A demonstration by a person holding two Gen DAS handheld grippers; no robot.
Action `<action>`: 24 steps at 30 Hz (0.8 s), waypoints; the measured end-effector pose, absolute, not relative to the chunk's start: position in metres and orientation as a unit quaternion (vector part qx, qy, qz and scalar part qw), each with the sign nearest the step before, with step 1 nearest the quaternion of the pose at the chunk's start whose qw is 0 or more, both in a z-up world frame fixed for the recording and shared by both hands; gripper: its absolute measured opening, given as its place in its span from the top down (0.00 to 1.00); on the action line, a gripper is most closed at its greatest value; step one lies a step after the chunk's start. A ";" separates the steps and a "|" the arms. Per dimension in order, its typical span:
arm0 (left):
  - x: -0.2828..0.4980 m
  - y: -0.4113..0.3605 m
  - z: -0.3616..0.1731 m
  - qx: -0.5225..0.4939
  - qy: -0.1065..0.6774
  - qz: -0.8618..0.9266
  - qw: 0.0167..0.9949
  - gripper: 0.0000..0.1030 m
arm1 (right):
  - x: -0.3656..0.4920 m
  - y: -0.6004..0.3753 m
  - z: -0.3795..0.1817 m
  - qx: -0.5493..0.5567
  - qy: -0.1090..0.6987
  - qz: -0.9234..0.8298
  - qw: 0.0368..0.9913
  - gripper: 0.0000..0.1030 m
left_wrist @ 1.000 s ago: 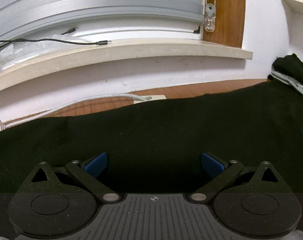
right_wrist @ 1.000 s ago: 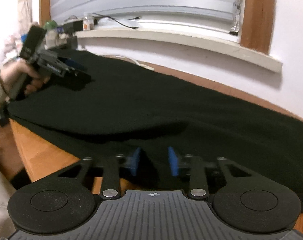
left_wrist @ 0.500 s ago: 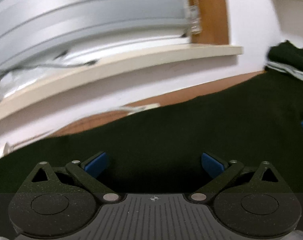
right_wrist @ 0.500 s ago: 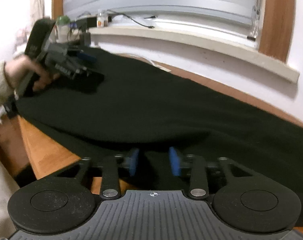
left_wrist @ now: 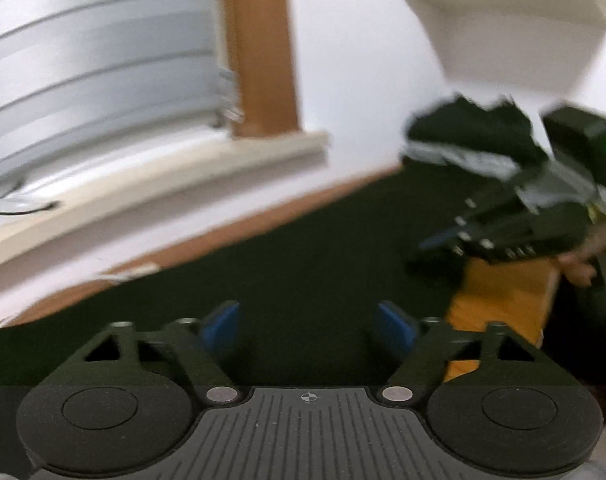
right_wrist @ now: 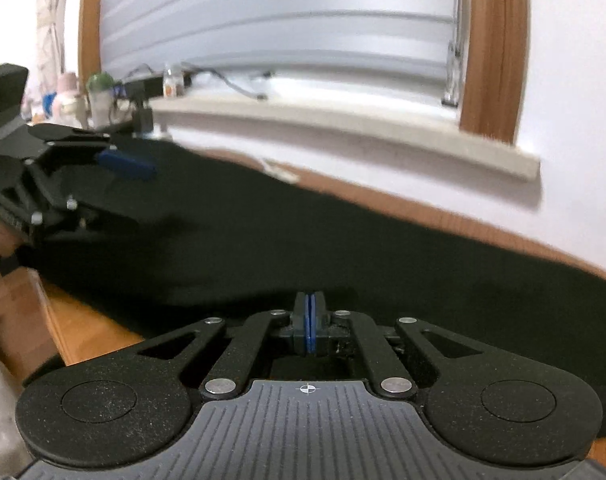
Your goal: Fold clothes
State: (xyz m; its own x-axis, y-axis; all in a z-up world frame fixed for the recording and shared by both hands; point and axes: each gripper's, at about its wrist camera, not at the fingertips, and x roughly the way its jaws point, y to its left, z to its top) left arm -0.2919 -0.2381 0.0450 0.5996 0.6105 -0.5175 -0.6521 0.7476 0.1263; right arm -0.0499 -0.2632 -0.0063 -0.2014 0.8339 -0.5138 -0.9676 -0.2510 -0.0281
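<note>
A black garment (right_wrist: 343, 236) lies spread across the wooden table, and also shows in the left wrist view (left_wrist: 303, 248). My right gripper (right_wrist: 310, 312) is shut at the garment's near edge, its blue pads pressed together on the black cloth. It also shows in the left wrist view (left_wrist: 443, 240) at the right, over the garment's edge. My left gripper (left_wrist: 309, 326) is open just above the garment, with nothing between its blue pads. It shows at the far left of the right wrist view (right_wrist: 115, 162).
A pile of dark clothes (left_wrist: 475, 136) sits at the far right end. A window sill (right_wrist: 343, 120) with bottles and cables runs behind the table. A white power strip (left_wrist: 131, 272) lies by the wall. The table's bare front edge (right_wrist: 91, 332) shows at left.
My right gripper has closed on the garment's near edge. My left gripper has swung to the right and narrowed slightly, still open; the right gripper has come into its view.
</note>
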 end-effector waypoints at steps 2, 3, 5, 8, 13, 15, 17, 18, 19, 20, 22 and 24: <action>-0.278 -0.242 0.033 -0.021 0.301 0.343 0.889 0.34 | -0.050 -0.269 -0.015 -0.225 0.154 0.753 0.600 0.93; -0.274 -0.244 0.029 -0.017 0.311 0.338 0.888 0.34 | -0.050 -0.272 -0.018 -0.225 0.153 0.750 0.603 0.93; -0.272 -0.244 0.023 -0.016 0.324 0.326 0.888 0.44 | -0.048 -0.278 -0.023 -0.225 0.154 0.744 0.610 0.88; -0.276 -0.243 0.018 -0.016 0.338 0.314 0.887 0.74 | -0.044 -0.285 -0.027 -0.219 0.157 0.741 0.616 0.83; -0.298 -0.232 0.040 -0.048 0.292 0.322 0.899 0.98 | -0.044 -0.288 -0.028 -0.213 0.154 0.742 0.617 0.76; -0.305 -0.225 0.051 -0.063 0.275 0.322 0.904 0.98 | -0.048 -0.287 -0.027 -0.214 0.148 0.747 0.612 0.72; -0.307 -0.218 0.055 -0.076 0.270 0.318 0.906 0.98 | -0.056 -0.286 -0.026 -0.220 0.137 0.754 0.604 0.68; -0.308 -0.215 0.057 -0.082 0.269 0.315 0.906 0.98 | -0.061 -0.284 -0.024 -0.224 0.129 0.756 0.601 0.66; -0.308 -0.212 0.058 -0.089 0.267 0.313 0.907 0.98 | -0.066 -0.283 -0.023 -0.229 0.118 0.757 0.600 0.61; -0.309 -0.209 0.058 -0.095 0.266 0.311 0.907 0.98 | -0.072 -0.281 -0.022 -0.235 0.106 0.757 0.600 0.59; -0.310 -0.204 0.058 -0.106 0.262 0.308 0.908 0.98 | -0.084 -0.277 -0.021 -0.247 0.080 0.756 0.600 0.57; -0.312 -0.200 0.058 -0.116 0.259 0.305 0.909 0.98 | -0.092 -0.273 -0.021 -0.256 0.060 0.753 0.604 0.57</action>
